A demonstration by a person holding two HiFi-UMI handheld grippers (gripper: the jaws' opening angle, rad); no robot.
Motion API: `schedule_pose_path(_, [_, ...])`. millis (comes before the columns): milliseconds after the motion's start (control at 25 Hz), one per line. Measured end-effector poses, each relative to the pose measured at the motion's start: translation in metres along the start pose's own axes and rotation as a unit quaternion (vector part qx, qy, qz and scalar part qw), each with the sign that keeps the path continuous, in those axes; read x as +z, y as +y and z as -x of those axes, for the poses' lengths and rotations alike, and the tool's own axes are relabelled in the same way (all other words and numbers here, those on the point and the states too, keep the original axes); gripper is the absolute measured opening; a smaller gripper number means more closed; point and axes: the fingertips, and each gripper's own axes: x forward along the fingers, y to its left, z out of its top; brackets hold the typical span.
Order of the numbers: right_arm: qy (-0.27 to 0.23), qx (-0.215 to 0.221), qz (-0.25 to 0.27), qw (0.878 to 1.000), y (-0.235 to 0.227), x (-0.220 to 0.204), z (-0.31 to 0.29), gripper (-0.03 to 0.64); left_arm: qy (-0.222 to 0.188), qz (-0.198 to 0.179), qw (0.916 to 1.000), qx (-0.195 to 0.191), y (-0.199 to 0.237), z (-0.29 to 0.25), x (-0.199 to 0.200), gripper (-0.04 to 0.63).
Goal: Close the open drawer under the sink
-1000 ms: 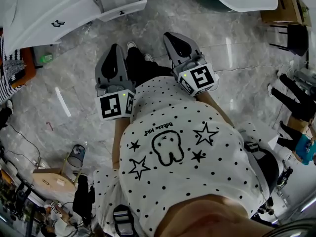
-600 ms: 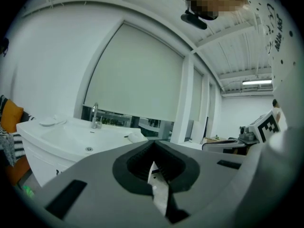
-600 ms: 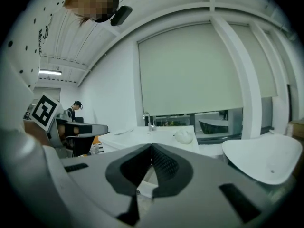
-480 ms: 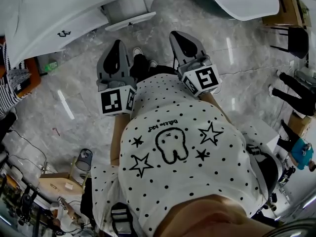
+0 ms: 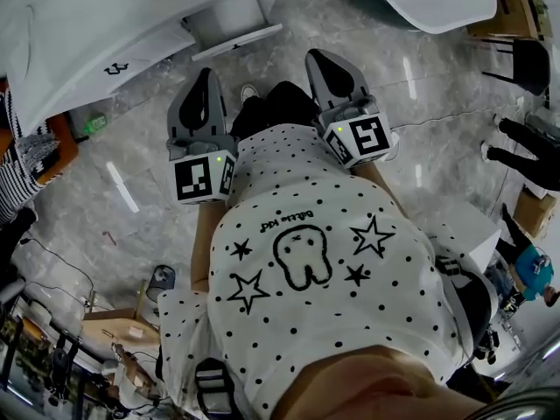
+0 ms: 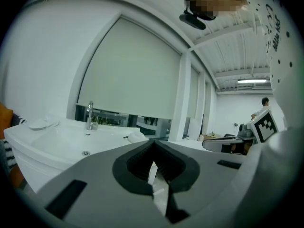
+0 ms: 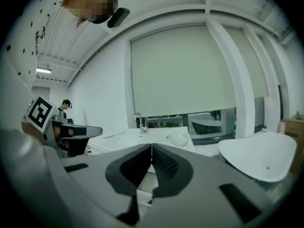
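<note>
Left gripper (image 5: 206,77): my jaws are closed together and hold nothing. The gripper points toward the sink (image 5: 74,24) and is apart from it, out over the floor in front.

Drawer (image 5: 231,23): it sits under the right end of the sink and stands pulled out toward me, so the task is not yet done. Its front edge faces both of my grippers.

Right gripper (image 5: 317,59): the jaws are also pressed together and empty. It is to the right of the sink, near the drawer's right side but not touching it.

Step in hand: I judge that I am in the approach, and no contact with the drawer is made yet.

How to do it well: I would keep the jaws closed, because a blunt closed tip pushes better than two open fingers. I would bring the tip flat against the middle of the drawer front and push straight in toward the sink.

What to watch: a push near one corner may turn the drawer and jam it. I should go slowly near the end, so that it does not hit hard under the sink.
</note>
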Motion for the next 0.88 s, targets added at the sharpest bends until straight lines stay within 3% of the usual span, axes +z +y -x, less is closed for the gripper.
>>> schedule_pose_path(360, [0.009,0.015,0.008,1.000,-0.029,0.010,-0.026,0.014,-0.001,0.013,0.9997,0.019,0.000,-0.035,0.009,0.005])
schedule_pose_path(760, [0.003,0.073,0.016,0.997,-0.110,0.027,-0.047,0.014,-0.028,0.009,0.9948,0.098,-0.029,-0.088,0.024,0.005])
schedule_pose_path(880, [0.001,0.084,0.018,0.996,-0.113,0.026,-0.051,0.014,-0.031,0.006,0.9931,0.113,-0.025,-0.090,0.024,0.005])
